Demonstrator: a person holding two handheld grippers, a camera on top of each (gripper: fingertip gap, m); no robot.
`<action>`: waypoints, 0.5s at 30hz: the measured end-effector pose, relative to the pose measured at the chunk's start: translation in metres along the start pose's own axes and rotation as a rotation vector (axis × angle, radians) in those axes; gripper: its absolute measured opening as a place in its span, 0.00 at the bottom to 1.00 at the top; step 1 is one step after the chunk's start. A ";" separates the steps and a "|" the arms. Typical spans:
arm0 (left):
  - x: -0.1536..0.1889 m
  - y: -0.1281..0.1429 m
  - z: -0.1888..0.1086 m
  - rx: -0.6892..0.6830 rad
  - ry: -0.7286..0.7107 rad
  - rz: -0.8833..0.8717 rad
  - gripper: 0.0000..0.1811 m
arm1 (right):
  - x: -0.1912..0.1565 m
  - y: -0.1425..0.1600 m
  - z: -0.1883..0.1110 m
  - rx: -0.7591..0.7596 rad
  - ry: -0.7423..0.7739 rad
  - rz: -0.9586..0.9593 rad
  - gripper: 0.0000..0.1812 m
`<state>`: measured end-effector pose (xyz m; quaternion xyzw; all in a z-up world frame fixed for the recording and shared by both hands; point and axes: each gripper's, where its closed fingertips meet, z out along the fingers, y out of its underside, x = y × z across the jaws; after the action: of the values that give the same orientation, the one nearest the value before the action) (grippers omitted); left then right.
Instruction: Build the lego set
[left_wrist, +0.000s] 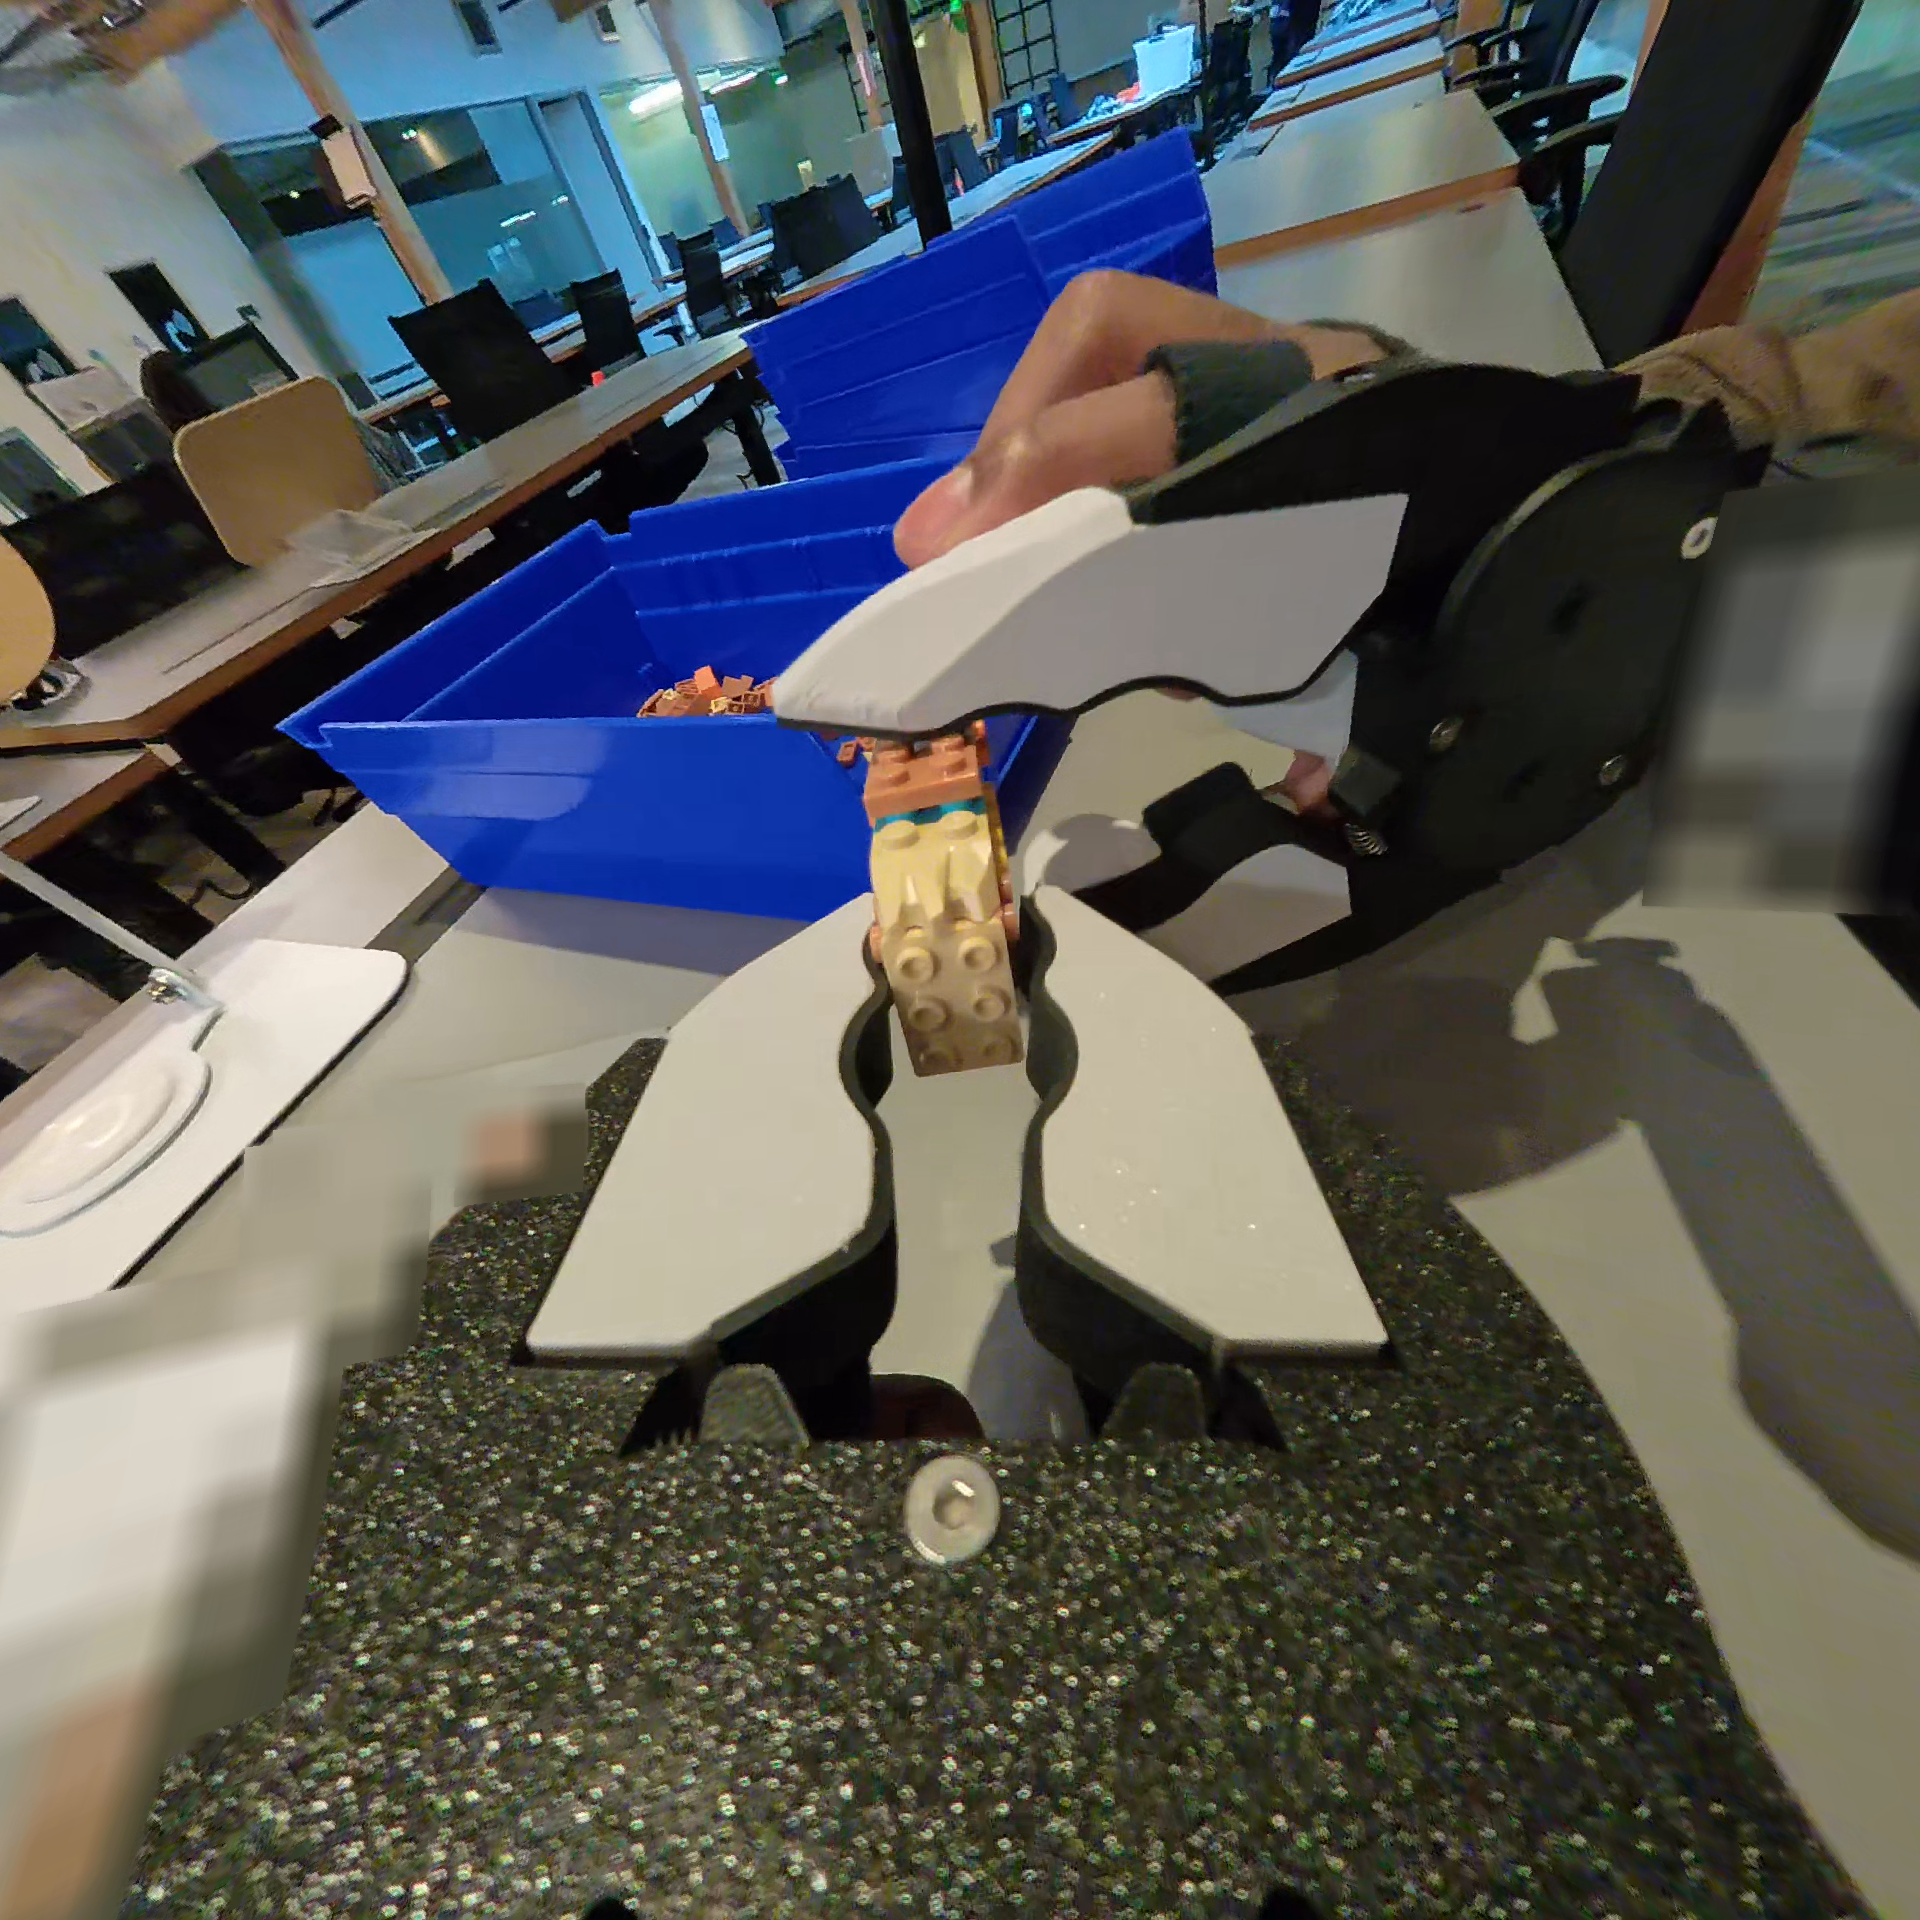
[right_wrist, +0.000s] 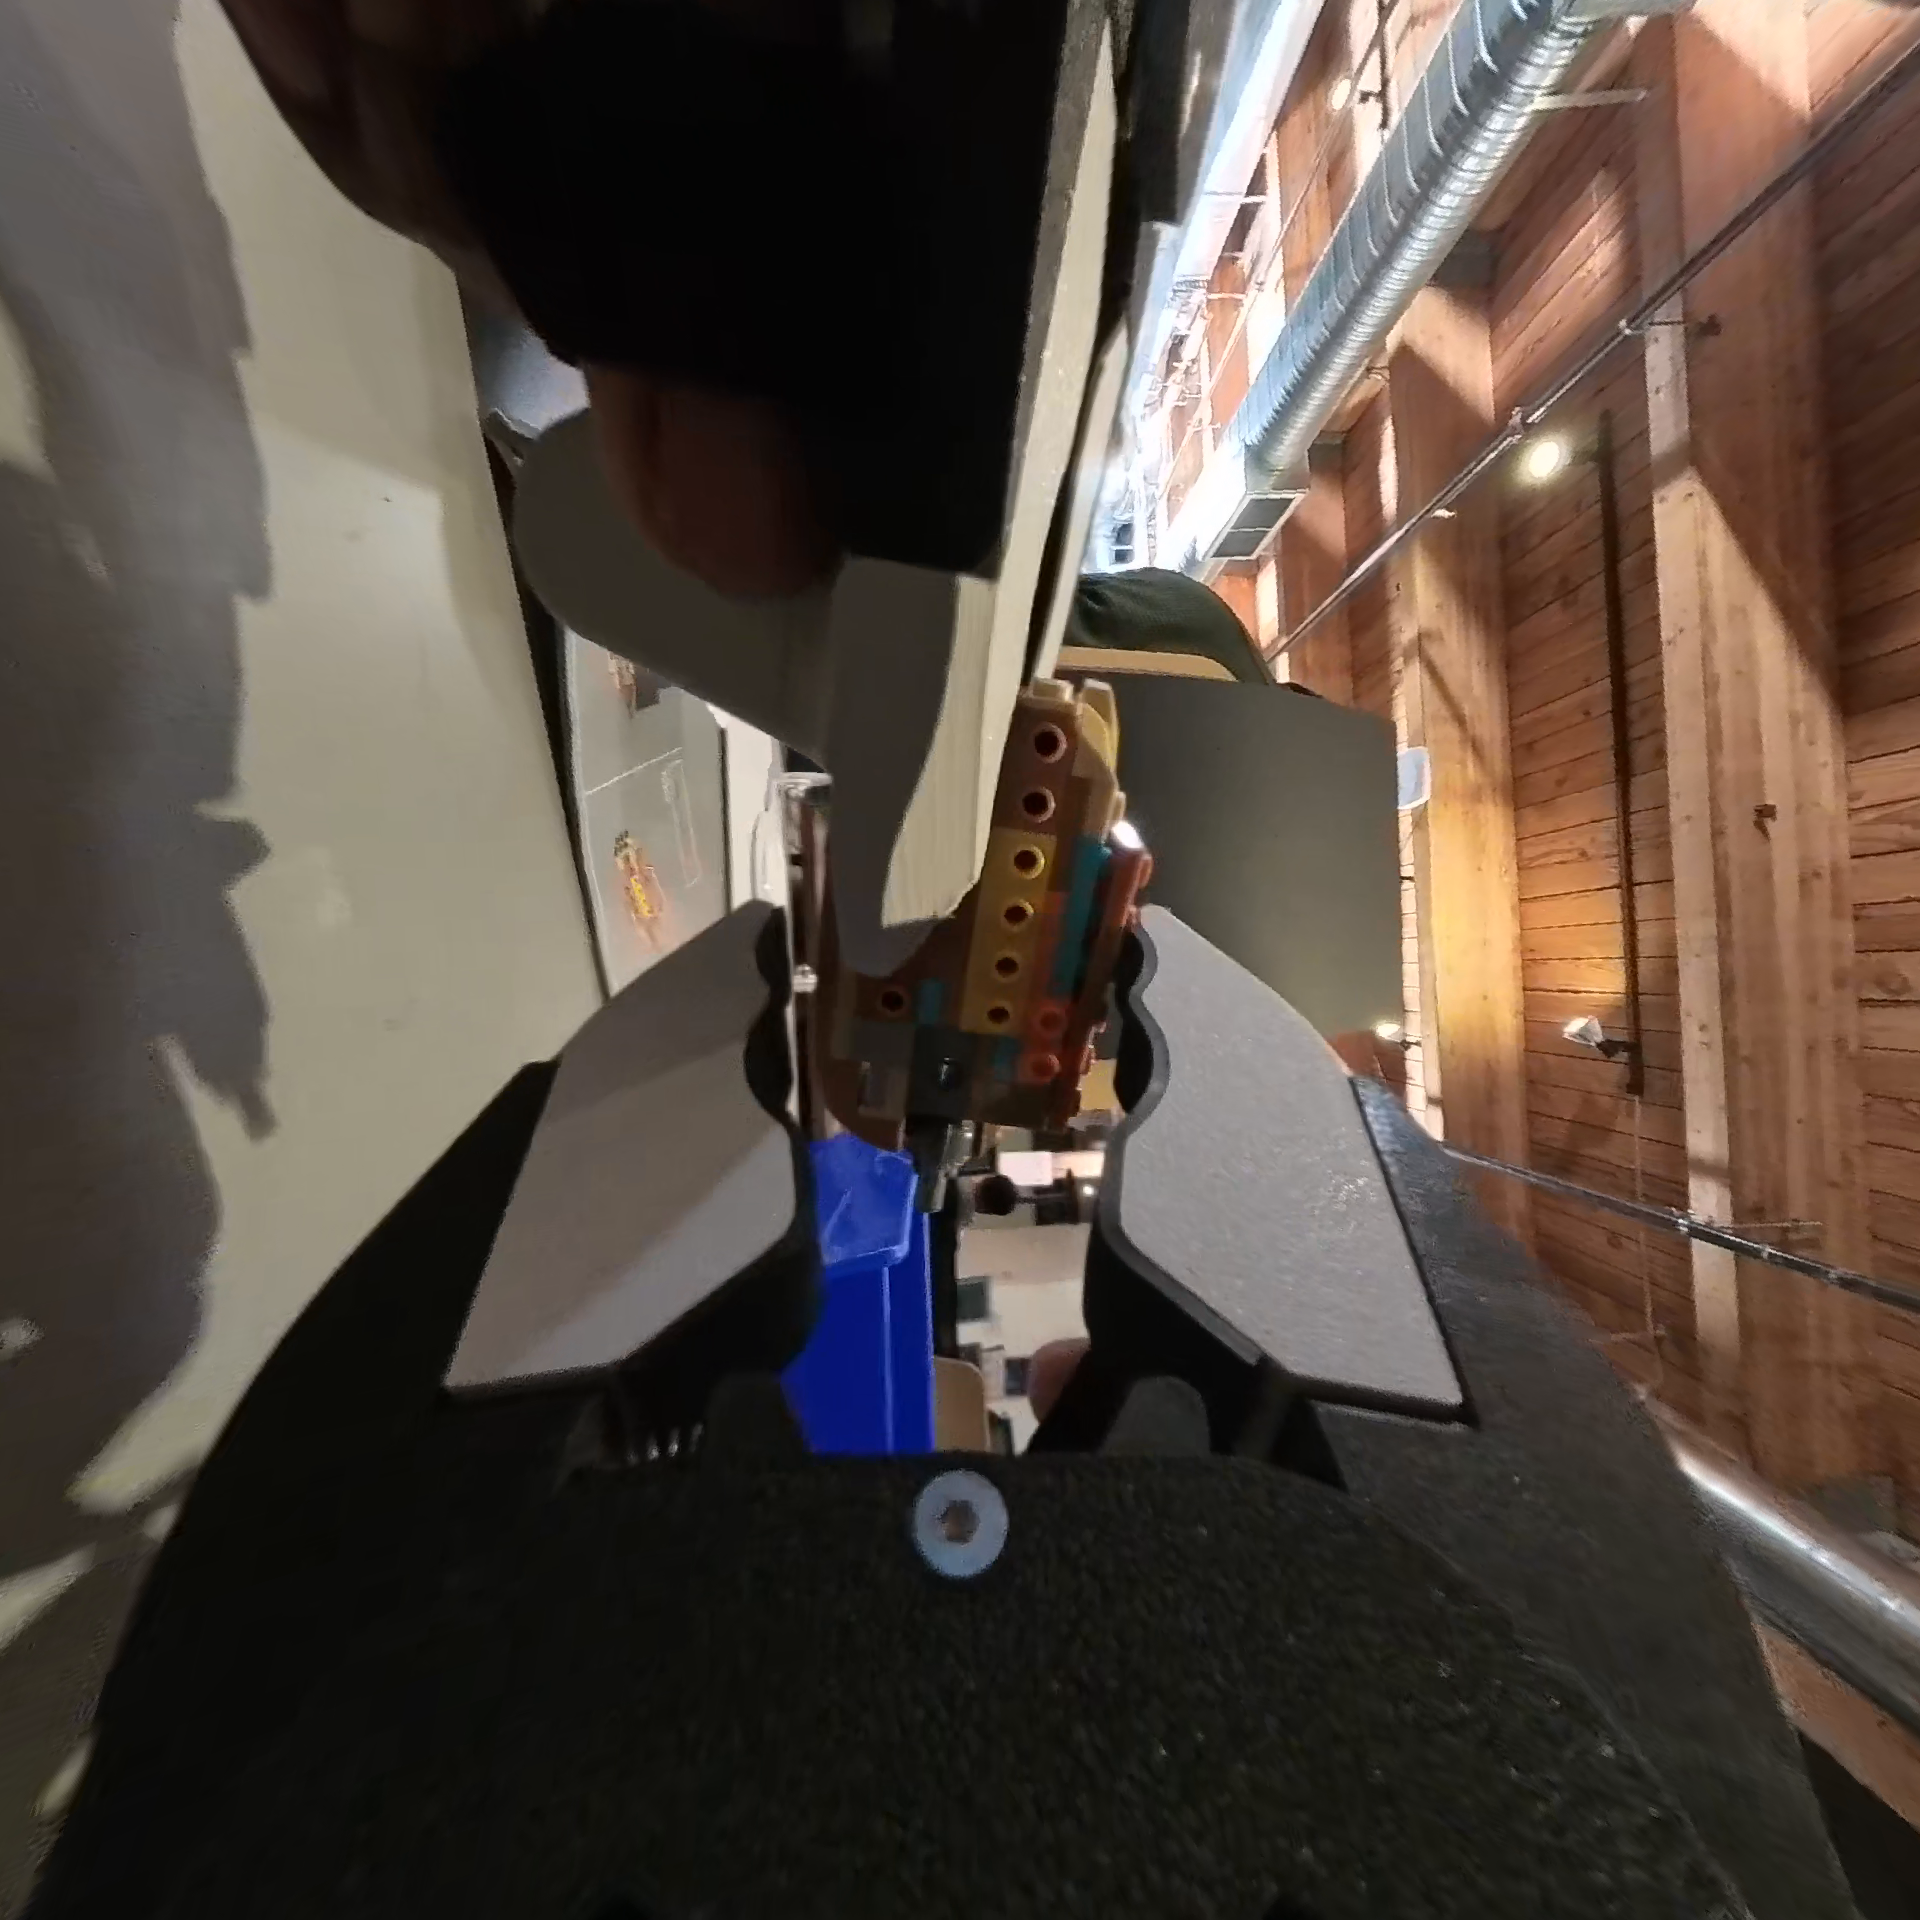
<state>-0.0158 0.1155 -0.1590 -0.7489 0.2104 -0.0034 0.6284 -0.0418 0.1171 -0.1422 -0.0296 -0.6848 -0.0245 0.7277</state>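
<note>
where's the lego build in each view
Left wrist view: the lego build stands at centre, its lower end between the left gripper fingers, its top under the right gripper's white finger.
Right wrist view: the build is at centre, between the right gripper fingers.
Shared landmark: the blue bin, low centre in the right wrist view.

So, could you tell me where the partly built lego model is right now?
In the left wrist view, the tan and brown lego model is held mid-air between both grippers, just in front of the blue plastic bin.
</note>
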 end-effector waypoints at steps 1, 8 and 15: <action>0.000 0.000 0.000 0.001 0.000 0.000 0.12 | 0.002 0.000 0.000 -0.003 0.015 -0.013 0.31; 0.002 0.000 0.002 0.006 0.000 -0.014 0.12 | 0.001 0.001 -0.001 0.000 0.014 -0.008 0.29; 0.003 0.002 0.003 -0.007 0.003 -0.020 0.12 | -0.002 0.001 -0.002 0.013 -0.008 -0.003 0.29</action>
<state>-0.0133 0.1172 -0.1625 -0.7532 0.2040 -0.0102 0.6253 -0.0401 0.1183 -0.1440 -0.0238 -0.6880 -0.0212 0.7250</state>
